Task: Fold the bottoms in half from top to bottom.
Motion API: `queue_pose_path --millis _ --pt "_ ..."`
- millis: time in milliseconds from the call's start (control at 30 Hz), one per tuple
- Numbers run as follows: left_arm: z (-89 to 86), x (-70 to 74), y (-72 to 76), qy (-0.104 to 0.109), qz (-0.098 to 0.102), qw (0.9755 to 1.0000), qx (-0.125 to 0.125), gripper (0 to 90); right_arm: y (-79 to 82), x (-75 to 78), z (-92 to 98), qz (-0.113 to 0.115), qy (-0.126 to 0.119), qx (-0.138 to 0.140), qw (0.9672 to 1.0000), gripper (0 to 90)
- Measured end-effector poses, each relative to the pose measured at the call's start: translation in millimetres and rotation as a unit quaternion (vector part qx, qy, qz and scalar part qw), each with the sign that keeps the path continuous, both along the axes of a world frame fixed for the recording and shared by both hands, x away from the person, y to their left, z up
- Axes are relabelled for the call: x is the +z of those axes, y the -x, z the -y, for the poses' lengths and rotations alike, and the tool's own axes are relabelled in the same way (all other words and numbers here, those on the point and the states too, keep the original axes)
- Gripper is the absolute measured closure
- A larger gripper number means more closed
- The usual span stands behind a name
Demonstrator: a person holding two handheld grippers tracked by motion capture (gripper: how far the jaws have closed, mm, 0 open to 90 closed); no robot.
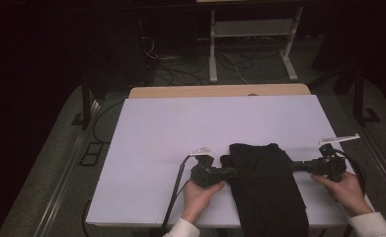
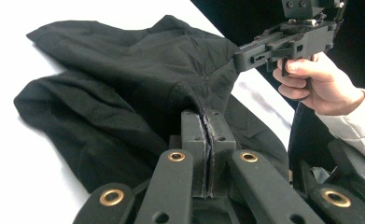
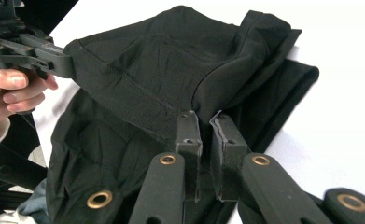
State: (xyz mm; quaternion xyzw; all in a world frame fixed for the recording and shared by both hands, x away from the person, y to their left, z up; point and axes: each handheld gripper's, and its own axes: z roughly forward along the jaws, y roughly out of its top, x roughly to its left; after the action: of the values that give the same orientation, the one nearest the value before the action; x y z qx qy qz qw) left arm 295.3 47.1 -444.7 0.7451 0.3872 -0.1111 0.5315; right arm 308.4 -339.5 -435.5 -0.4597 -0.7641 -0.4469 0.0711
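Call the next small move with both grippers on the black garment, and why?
Probably lift and draw both hands apart to pull the pinched edge taut. The left gripper and right gripper each clamp a fold of the black garment on opposite sides, yet the cloth between them sags in creases and its lower part hangs over the near edge of the white table.

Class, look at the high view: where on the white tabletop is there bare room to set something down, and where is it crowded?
Free: the white tabletop beyond the black garment, up to the far wooden edge, and the near-left corner. Crowded: the near middle and right, where both tools hold the garment.
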Motion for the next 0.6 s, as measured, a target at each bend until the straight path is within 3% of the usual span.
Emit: queue_pose_path --millis 267,600 --pt "-3.6 -8.5 6.8 -0.006 -0.012 0.9999 -0.006 87.8 2.4 -2.1 -3.2 -0.009 0.011 0.006 0.9999 81.4" --pt "-3.1 -18.8 10.2 -0.019 -0.025 0.9994 -0.011 87.8 4.0 -8.3 -5.5 -0.039 0.03 0.015 0.9987 80.5"
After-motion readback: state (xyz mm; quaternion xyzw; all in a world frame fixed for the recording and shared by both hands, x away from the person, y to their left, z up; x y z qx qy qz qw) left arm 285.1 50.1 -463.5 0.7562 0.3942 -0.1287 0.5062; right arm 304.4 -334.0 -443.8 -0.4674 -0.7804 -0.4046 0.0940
